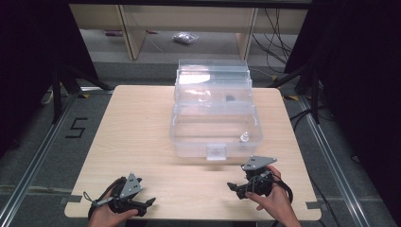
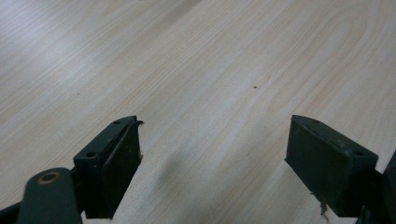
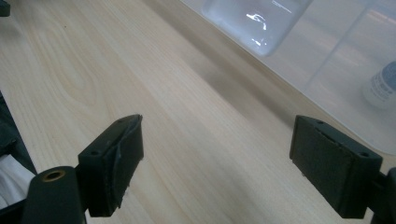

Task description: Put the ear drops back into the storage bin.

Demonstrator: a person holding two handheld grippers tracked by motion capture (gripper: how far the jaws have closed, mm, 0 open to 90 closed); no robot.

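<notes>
Both tools rest near the table's front edge, jaws apart and holding nothing: left tool, right tool. The clear plastic storage box stands mid-table, nearest the right tool. Its slick, see-through walls could make a reach misjudge the latch and shove the box instead.

**Surroundings noted**

A light wood-grain worktop is observed on a grey floor. A black "5" marking is seen on the floor at the left. Cables and a small plastic bag are recorded beyond, near pale wooden shelving.
</notes>
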